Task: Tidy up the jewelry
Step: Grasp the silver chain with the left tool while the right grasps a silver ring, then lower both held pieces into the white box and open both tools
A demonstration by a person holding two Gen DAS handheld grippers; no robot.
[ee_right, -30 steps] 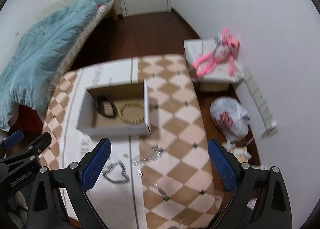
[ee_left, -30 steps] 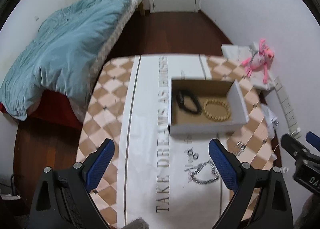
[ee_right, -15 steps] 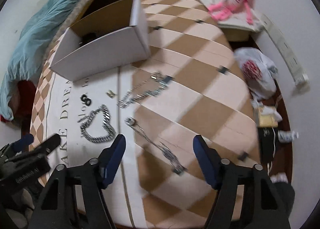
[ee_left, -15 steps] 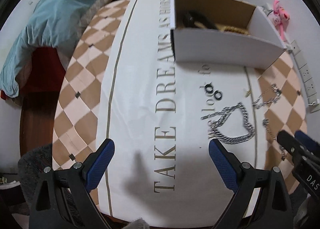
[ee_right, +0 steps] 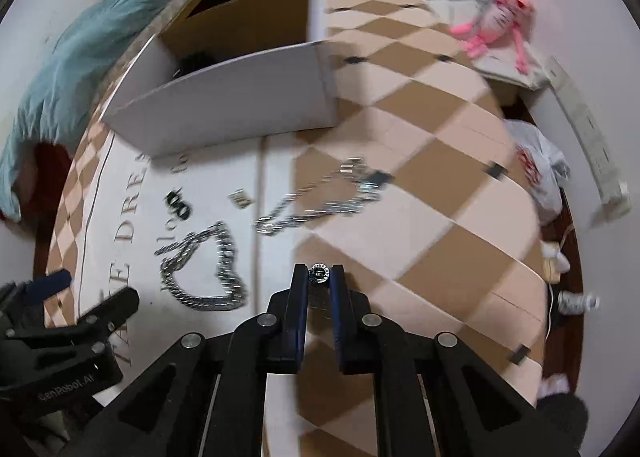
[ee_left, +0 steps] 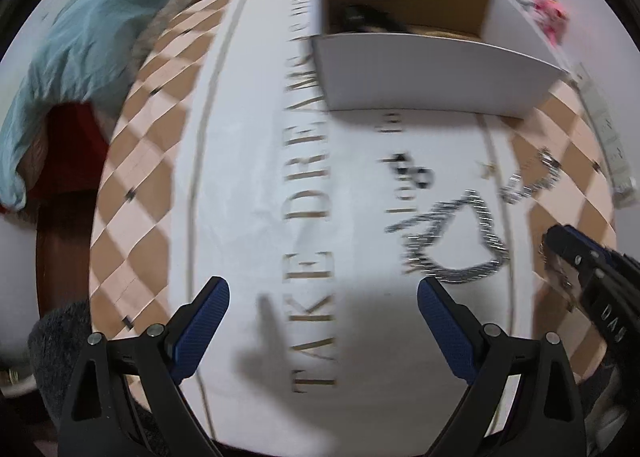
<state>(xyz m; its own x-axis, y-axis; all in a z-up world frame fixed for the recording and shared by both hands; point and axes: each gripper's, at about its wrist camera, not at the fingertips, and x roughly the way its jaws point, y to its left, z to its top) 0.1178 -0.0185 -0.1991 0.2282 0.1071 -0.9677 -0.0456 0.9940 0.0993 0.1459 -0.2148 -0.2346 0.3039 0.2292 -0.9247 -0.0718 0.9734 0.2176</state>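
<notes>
Your right gripper [ee_right: 319,274] has just been closing and now pinches a small round charm [ee_right: 319,272] over the table [ee_right: 432,193]. At ten o'clock lies the thick chain [ee_right: 208,265]; the box [ee_right: 240,97] sits at eleven. Your left gripper [ee_left: 323,311] is wide apart, holding nothing.

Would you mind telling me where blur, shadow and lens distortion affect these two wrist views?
Left wrist view: motion blur smears the lettering and the thick chain; a finger-shaped shadow falls on the tablecloth. Right wrist view: the checks and thin chain streak, the gripper fingers stay sharp. Both bend the box walls.
</notes>
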